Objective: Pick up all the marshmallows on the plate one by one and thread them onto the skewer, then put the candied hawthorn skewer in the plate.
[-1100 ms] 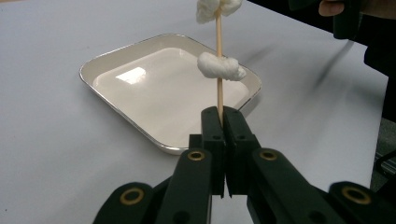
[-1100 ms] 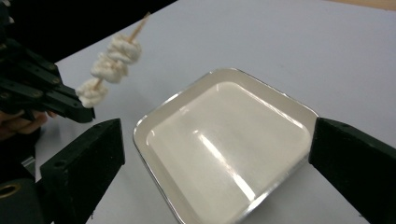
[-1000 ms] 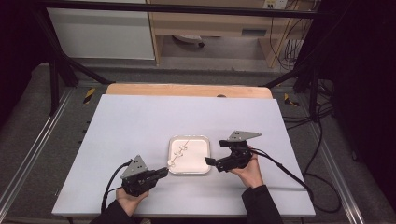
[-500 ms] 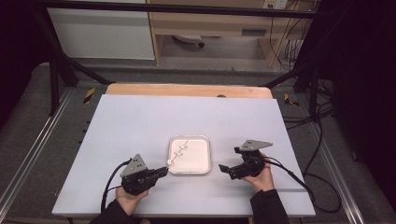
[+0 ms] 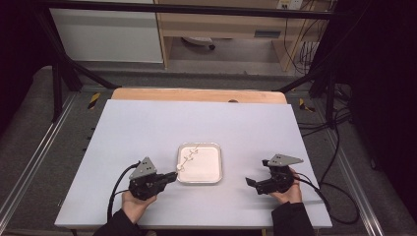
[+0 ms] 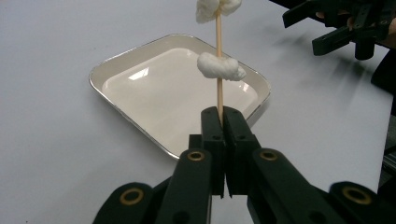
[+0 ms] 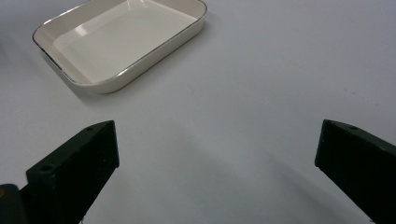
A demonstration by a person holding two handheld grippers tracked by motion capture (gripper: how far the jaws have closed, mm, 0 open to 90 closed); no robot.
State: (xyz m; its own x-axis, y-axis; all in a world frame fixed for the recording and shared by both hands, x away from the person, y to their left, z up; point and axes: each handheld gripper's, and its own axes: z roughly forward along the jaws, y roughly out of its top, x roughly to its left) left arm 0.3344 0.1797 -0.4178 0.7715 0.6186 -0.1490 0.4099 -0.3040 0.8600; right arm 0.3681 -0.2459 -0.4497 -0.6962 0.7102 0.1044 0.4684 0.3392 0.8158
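Here the left gripper (image 6: 219, 122) is clenched on a wooden skewer (image 6: 218, 70) threaded with white marshmallows (image 6: 218, 67), held over the cream tray (image 6: 140, 70) — the right gripper (image 5: 252, 183), jaws released wide, grasps nothing, off to the tray's right.

- Counter (image 5: 147, 128): white top, the landmark here; it stands in a dark frame of metal bars.
- Wooden strip (image 5: 199, 95): runs along the counter's far edge, with a small dark hole near its right part.
- Yellow-black tape marks (image 5: 93, 100): one on the floor off the counter's far left corner, another off its far right corner.
- White cabinet (image 5: 105, 34): beyond the counter, to the left.
- Wooden shelf unit (image 5: 221, 24): beyond the counter, in the middle; a grey label sits on its front and a pale round object lies underneath.
- Cables (image 5: 322, 125): lie on the floor right of the counter; more hang beyond its far right corner.
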